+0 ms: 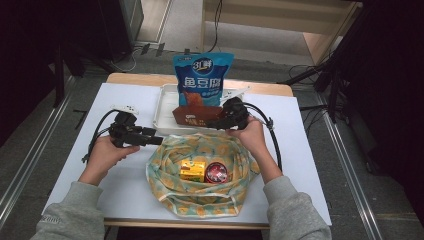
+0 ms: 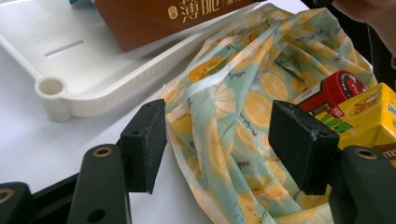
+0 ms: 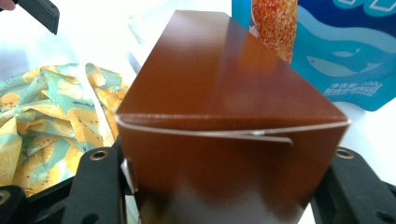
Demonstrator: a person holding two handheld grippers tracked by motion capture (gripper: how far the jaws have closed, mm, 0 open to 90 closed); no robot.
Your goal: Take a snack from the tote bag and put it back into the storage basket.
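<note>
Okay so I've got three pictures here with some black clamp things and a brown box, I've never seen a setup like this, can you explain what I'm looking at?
A person sits at a white table, holding a hand-operated two-jaw gripper in each hand. The high view looks down from above; each of the other two comes from a camera riding on one gripper. The right gripper is clamped on a brown box over a white tray, beside a blue snack bag. The left gripper is open, its jaws either side of the rim of a lemon-print cloth bag. Inside that bag lie a yellow carton and a red can.
</note>
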